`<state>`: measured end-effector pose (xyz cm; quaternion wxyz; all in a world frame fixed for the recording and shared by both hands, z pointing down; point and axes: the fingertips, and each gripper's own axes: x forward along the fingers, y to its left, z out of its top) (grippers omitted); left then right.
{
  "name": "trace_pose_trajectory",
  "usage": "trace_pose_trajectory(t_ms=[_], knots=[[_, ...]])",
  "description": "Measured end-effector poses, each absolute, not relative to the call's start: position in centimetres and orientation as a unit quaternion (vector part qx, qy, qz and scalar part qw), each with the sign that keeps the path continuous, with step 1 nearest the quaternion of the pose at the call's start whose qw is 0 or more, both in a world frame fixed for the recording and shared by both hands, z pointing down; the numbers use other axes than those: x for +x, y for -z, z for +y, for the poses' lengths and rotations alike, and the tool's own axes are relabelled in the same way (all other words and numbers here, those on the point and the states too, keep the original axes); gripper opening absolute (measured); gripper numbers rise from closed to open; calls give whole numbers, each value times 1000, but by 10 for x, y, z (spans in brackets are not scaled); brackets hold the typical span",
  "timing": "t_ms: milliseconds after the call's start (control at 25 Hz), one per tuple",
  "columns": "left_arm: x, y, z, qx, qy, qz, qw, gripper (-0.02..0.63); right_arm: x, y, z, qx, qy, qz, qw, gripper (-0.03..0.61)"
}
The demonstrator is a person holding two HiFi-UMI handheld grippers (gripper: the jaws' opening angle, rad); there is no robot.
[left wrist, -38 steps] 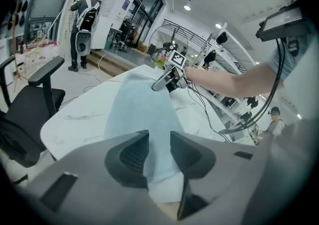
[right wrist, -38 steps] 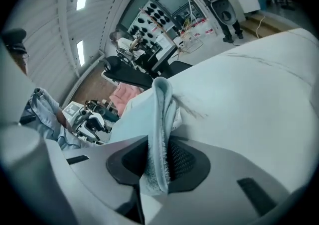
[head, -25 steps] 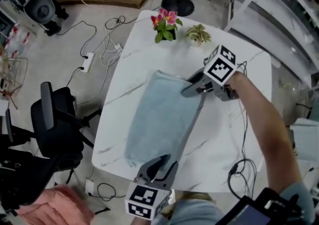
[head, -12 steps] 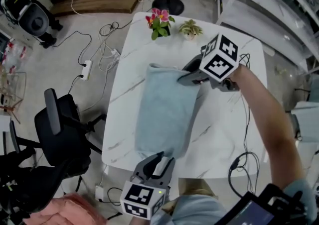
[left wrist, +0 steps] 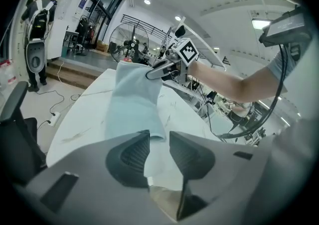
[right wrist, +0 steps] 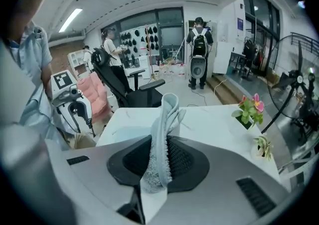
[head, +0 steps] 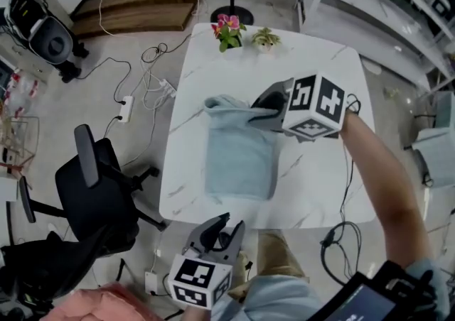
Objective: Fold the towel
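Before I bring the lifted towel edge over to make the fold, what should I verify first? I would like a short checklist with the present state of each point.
1. Right gripper grips the towel: ok. Its jaws have just closed on the far edge.
2. Far edge is off the table: ok, it is raised.
3. Left gripper holds the near edge: not ok. Its jaws are apart, have just been closing slightly, and have nothing between them.
4. Rest of the towel lies flat: ok.
5. Potted plants are out of the way: ok, they stand at the far table edge, apart from the towel.
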<state>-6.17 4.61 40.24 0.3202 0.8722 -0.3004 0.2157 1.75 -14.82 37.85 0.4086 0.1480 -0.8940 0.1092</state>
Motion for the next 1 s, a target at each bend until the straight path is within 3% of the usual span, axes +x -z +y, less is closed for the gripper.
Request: trace_pose_trajectory(t_ms=[1000], knots=[[-97, -405, 89, 877, -229, -290, 308, 121, -31, -394, -41, 144, 14, -904, 401, 91]])
